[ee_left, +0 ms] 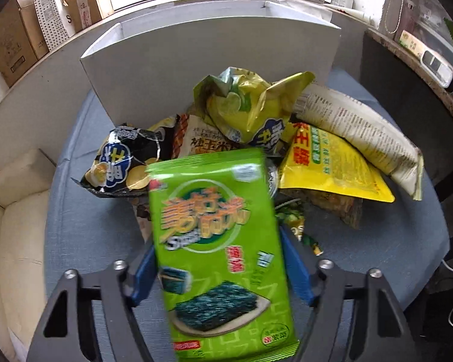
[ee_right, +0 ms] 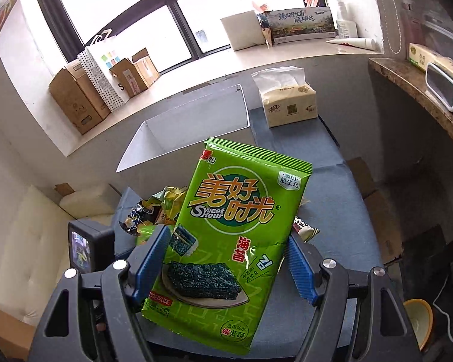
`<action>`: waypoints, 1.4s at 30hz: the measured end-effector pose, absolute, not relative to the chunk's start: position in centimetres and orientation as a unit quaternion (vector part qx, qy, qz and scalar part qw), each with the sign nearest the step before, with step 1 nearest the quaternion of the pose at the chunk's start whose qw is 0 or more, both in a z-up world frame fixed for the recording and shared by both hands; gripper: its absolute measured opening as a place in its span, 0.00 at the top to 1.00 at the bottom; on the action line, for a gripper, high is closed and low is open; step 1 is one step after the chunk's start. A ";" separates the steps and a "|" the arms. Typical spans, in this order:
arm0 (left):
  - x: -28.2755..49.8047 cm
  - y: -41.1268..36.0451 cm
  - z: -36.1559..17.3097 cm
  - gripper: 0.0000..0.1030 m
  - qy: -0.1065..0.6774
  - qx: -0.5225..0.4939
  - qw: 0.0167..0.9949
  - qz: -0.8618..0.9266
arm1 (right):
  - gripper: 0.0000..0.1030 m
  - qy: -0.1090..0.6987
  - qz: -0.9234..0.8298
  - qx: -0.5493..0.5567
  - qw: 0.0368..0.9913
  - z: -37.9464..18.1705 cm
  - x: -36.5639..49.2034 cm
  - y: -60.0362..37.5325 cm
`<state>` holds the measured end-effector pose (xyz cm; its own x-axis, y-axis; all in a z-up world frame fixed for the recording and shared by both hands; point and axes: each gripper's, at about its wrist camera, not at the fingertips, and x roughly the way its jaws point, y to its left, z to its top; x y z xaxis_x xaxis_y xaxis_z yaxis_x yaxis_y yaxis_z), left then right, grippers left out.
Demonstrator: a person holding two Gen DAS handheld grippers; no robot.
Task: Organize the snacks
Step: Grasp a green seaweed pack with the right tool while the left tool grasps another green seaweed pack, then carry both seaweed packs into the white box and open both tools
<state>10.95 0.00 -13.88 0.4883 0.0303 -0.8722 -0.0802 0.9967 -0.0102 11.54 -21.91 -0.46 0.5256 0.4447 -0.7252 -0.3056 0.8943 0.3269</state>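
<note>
A green seaweed packet (ee_left: 214, 241) stands between the blue pads (ee_left: 143, 274) of my left gripper (ee_left: 217, 271), which press its two edges; it looks blurred. Behind it lies the snack pile: a lime chips bag (ee_left: 244, 105), a black chips bag (ee_left: 123, 163), a yellow packet (ee_left: 332, 163) and a long white bag (ee_left: 362, 132). An open white box (ee_left: 196, 60) stands behind the pile. My right gripper (ee_right: 226, 265) is shut on a second green seaweed packet (ee_right: 238, 220), held up above the table, short of the white box (ee_right: 190, 126).
A blue cloth (ee_left: 75, 211) covers the table. A tissue pack (ee_right: 290, 102) sits to the right of the box. A cream sofa (ee_left: 15, 211) lies to the left, cardboard boxes (ee_right: 75, 102) line the windowsill, and an orange bowl (ee_right: 419, 322) sits low on the right.
</note>
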 end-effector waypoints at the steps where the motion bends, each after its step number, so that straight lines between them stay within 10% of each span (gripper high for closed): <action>1: 10.8 0.0 -13.6 0.30 0.502 -0.025 0.864 0.031 | 0.24 0.437 0.216 0.080 0.870 -0.5 11.5 -21.9; 22: 18.3 7.7 5.2 0.31 0.359 -0.067 0.930 0.045 | 0.24 0.389 0.265 -0.033 0.882 2.7 24.1 -13.2; 37: 32.0 11.6 -0.3 0.29 0.427 -0.077 0.900 0.039 | 0.23 0.450 0.264 -0.045 0.852 -0.2 37.9 -7.1; 42: 33.0 12.5 -2.7 0.09 0.448 -0.095 0.889 0.029 | 0.13 0.466 0.262 -0.054 0.843 -2.0 38.9 -6.9</action>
